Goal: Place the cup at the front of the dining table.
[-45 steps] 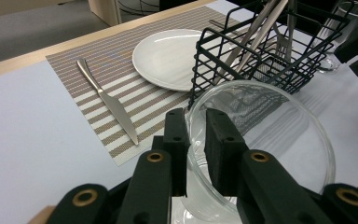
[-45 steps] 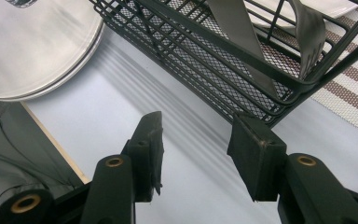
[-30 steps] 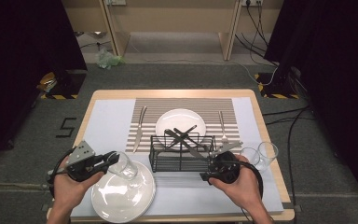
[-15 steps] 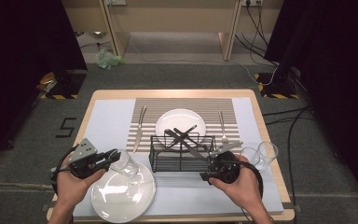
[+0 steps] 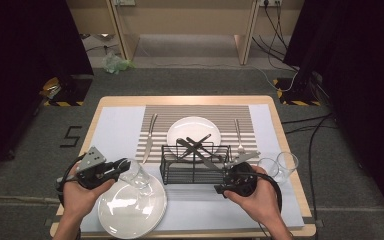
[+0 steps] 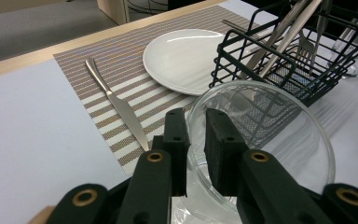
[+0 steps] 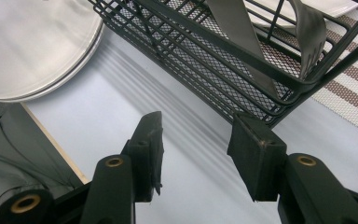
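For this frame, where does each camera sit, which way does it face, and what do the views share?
High view: fixed above the person's side, looking forward and down on the table; both forearms, left tool and right tool show.
Left gripper view: rides the left tool, looking along its jaws, clamped on the glass bowl rim.
Right gripper view: rides the right tool, jaws open, facing the wire basket.
Shared: the basket with its cutlery shows in all three.
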The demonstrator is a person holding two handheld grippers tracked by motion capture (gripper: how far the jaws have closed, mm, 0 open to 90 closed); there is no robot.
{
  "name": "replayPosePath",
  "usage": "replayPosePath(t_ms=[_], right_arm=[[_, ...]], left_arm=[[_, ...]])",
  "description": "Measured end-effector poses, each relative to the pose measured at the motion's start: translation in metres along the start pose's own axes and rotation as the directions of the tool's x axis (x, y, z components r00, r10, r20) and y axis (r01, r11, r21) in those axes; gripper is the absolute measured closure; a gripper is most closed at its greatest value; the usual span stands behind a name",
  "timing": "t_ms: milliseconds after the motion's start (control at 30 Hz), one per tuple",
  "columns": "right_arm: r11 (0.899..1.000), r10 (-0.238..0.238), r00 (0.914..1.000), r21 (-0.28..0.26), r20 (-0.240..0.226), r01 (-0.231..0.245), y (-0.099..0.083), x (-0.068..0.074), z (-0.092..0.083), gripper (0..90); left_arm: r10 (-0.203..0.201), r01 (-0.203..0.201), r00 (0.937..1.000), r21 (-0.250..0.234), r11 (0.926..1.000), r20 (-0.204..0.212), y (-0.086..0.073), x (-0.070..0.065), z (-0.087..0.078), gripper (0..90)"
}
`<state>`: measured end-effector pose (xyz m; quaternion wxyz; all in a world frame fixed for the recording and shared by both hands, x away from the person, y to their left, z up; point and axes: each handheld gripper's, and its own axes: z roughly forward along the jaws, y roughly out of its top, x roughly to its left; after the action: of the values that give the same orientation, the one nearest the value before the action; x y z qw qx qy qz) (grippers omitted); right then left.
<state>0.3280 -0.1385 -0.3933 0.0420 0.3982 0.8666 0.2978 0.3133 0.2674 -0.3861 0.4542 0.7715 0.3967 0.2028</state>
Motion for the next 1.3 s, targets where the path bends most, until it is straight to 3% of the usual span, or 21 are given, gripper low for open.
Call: replayPosePath(t_ms=[1300], right_arm=[[1.0, -0.005, 1.0, 0.004, -0.003, 0.005, 0.0, 0.0, 0.002, 54.1]], left_arm=[[-0.023, 0.023, 0.9996, 0.006, 0.9997, -0.013, 0.005, 0.008, 0.018, 78.4]])
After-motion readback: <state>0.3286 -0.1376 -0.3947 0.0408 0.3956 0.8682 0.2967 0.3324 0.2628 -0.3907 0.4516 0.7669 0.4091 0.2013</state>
